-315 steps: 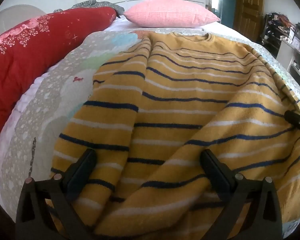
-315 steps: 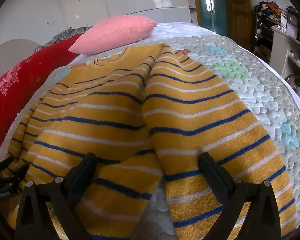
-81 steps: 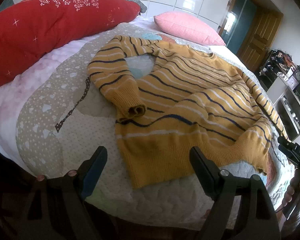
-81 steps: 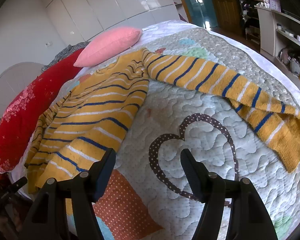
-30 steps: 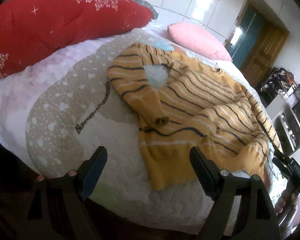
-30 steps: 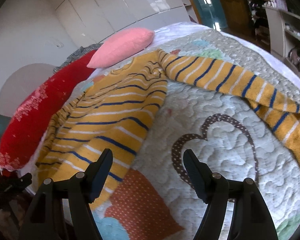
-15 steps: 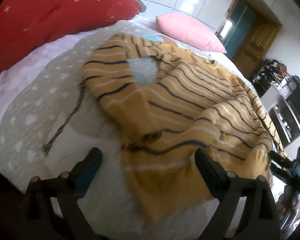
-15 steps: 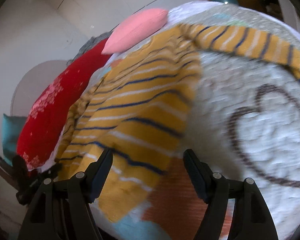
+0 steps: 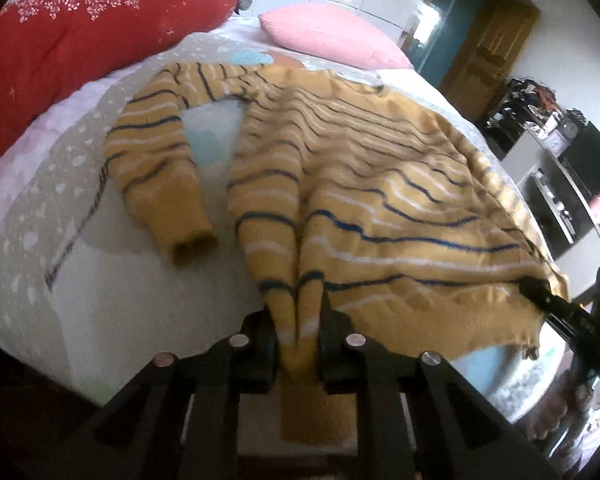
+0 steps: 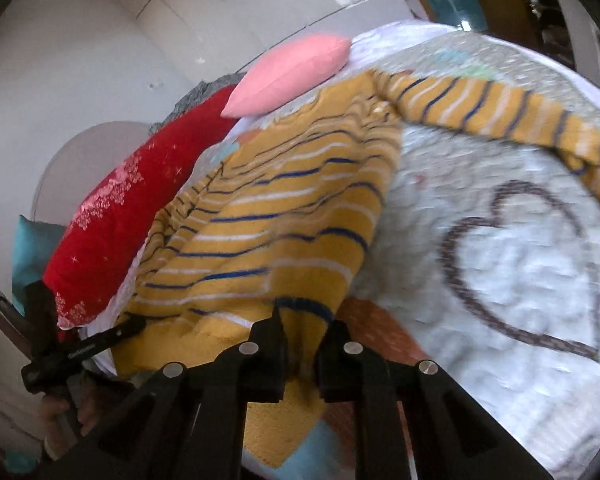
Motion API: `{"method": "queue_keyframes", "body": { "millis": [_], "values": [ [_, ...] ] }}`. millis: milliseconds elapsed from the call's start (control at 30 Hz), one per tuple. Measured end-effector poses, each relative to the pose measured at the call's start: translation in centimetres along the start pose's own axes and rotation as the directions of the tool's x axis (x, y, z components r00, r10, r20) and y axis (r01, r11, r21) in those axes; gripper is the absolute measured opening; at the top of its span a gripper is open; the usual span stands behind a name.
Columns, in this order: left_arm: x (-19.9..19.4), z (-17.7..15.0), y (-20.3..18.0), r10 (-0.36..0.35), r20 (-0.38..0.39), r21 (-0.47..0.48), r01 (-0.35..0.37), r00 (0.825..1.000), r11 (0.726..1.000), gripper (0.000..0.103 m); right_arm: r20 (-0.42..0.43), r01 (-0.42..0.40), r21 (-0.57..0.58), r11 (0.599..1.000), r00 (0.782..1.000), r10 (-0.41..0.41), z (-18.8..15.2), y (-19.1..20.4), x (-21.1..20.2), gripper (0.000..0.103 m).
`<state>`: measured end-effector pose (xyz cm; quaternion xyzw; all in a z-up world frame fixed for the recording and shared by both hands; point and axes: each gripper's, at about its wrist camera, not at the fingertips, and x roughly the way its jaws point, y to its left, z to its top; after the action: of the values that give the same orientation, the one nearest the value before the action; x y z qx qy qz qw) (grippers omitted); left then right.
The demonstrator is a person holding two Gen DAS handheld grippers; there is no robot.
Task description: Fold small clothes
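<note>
A yellow sweater with navy and white stripes (image 9: 372,184) lies spread on the quilted bed. My left gripper (image 9: 298,344) is shut on the sweater's bottom hem at its left corner. My right gripper (image 10: 302,354) is shut on the hem at the other corner of the sweater (image 10: 284,232). One sleeve (image 9: 156,176) lies bent beside the body on the left. The other sleeve (image 10: 496,112) stretches out across the quilt to the right. The right gripper also shows in the left wrist view (image 9: 540,298), and the left gripper in the right wrist view (image 10: 100,338).
A red bolster (image 9: 72,36) runs along the bed's left side and a pink pillow (image 9: 332,40) lies at the head. The quilt (image 10: 500,280) carries a dark heart outline. A wooden door (image 9: 488,48) and shelves (image 9: 556,168) stand to the right of the bed.
Both grippers have moved in to the sweater's bottom hem and closed on it, one at each corner. Half a second ago both were open above the bed.
</note>
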<state>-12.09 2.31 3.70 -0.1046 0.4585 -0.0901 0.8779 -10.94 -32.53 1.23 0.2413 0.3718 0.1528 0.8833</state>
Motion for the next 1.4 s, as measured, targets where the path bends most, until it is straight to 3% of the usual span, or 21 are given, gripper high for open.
{"method": "queue_keyframes", "body": {
  "millis": [200, 300, 367, 467, 700, 800, 933, 1200, 1333, 1400],
  "values": [
    [-1.0, -2.6, -1.1, 0.008, -0.024, 0.031, -0.007, 1.000, 0.999, 0.016, -0.026, 0.043, 0.033, 0.999, 0.999, -0.042, -1.8, -2.0, -1.7, 0.015],
    [-2.9, -2.9, -0.9, 0.007, 0.008, 0.043, -0.007, 1.000, 0.999, 0.037, -0.022, 0.035, 0.050, 0.998, 0.999, -0.034, -2.7, -3.1, -2.7, 0.017],
    [-4.4, -2.8, -1.0, 0.018, 0.052, 0.058, -0.021, 0.998, 0.998, 0.060, -0.006, 0.038, 0.065, 0.997, 0.999, -0.038, -2.9, -3.7, -3.8, 0.028],
    [-6.3, -2.6, -1.2, 0.029, 0.104, 0.069, -0.037, 0.994, 0.997, 0.072, 0.033, 0.049, 0.104, 0.993, 0.998, -0.053, -3.1, -5.0, -5.7, 0.042],
    [-9.0, -2.3, -3.1, 0.026, 0.187, 0.102, -0.046, 0.982, 0.994, 0.078, 0.126, 0.102, 0.165, 0.981, 0.984, -0.123, -2.2, -6.2, -8.9, 0.053],
    [-10.2, -2.3, -4.0, 0.026, 0.230, 0.134, -0.058, 0.973, 0.989, 0.084, 0.178, 0.127, 0.137, 0.982, 0.973, -0.150, -1.3, -5.0, -9.9, 0.062],
    [-11.3, -2.6, -5.0, 0.038, 0.279, 0.178, -0.091, 0.959, 0.980, 0.087, 0.201, 0.120, 0.069, 0.990, 0.971, -0.131, 0.4, -2.3, -9.1, 0.066],
    [-10.1, -3.1, -4.5, 0.050, 0.251, 0.190, -0.100, 0.967, 0.977, 0.088, 0.097, 0.059, -0.068, 0.996, 0.994, -0.053, 1.6, 2.4, -2.9, 0.065],
    [-9.6, -3.3, -3.9, 0.063, 0.237, 0.175, -0.107, 0.970, 0.979, 0.088, -0.005, 0.082, -0.083, 0.993, 0.997, -0.082, 0.5, 2.4, 1.6, 0.065],
    [-9.5, -3.4, -3.5, 0.071, 0.233, 0.168, -0.112, 0.970, 0.979, 0.088, -0.041, 0.139, -0.077, 0.987, 0.989, -0.143, -0.5, 1.6, 3.1, 0.065]
  ]
}}
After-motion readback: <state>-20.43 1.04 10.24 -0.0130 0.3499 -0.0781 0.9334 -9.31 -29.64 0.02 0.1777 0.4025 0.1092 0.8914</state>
